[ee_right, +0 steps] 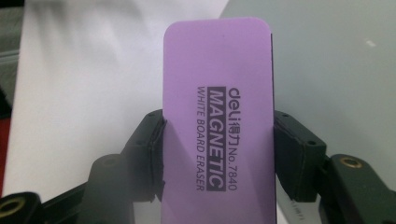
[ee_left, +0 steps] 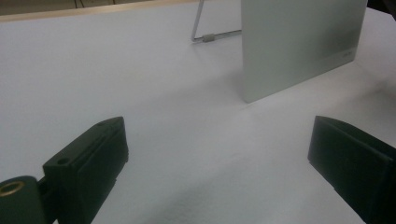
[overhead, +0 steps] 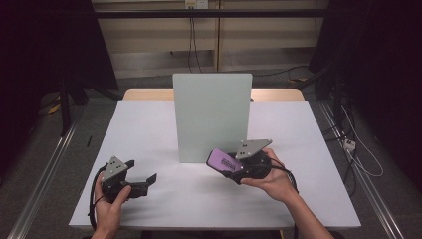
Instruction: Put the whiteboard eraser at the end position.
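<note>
A purple magnetic whiteboard eraser (overhead: 222, 160) (ee_right: 217, 116) with dark print is clamped across its width by my right gripper (overhead: 234, 167) (ee_right: 218, 154), both black pads pressing its long sides. It hangs just in front of the lower right corner of an upright pale green-grey board (overhead: 211, 115) (ee_right: 327, 60) (ee_left: 299, 42) standing mid-table. My left gripper (overhead: 143, 176) (ee_left: 219, 158) rests low near the table's front left, its jaws spread wide over bare white surface with nothing between them.
The white tabletop (overhead: 149, 129) has a wooden strip (overhead: 144, 93) along its far edge. A thin metal stand leg (ee_left: 205, 37) props the board from behind. Dark curtains and floor cables (overhead: 358, 149) flank the table.
</note>
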`<action>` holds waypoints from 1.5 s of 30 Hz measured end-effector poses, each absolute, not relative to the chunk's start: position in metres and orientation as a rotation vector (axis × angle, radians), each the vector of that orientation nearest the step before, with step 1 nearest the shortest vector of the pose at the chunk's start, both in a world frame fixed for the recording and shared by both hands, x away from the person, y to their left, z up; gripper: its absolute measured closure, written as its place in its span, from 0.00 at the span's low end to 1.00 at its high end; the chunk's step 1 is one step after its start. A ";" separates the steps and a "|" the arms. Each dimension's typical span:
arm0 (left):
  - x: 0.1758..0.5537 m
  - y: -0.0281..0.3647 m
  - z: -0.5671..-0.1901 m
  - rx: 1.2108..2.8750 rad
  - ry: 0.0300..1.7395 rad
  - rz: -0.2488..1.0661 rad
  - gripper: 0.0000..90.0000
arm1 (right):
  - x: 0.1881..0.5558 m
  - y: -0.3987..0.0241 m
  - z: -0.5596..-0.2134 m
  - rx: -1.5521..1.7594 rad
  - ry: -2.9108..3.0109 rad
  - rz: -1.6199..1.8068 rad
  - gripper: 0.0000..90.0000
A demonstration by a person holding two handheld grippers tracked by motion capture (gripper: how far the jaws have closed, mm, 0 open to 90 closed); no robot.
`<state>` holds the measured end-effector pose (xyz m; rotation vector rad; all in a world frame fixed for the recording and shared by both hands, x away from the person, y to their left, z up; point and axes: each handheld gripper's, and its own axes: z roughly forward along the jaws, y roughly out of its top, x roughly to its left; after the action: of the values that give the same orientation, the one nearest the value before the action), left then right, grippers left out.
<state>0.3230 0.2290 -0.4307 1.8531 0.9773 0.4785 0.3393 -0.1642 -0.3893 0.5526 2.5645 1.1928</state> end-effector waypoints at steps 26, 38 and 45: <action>0.323 0.230 -0.431 1.856 0.981 0.474 0.05 | 0.337 -0.132 -0.414 0.438 2.817 1.016 0.46; 0.323 0.230 -0.431 1.858 0.979 0.473 0.05 | 0.340 -0.124 -0.424 0.436 2.835 0.969 0.46; 0.324 0.230 -0.432 1.855 0.985 0.469 0.05 | 0.342 -0.121 -0.428 0.434 2.835 0.957 0.46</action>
<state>0.3241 0.2298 -0.4319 1.8549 0.9847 0.4693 0.3417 -0.1210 -0.4280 0.4345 2.8346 0.9565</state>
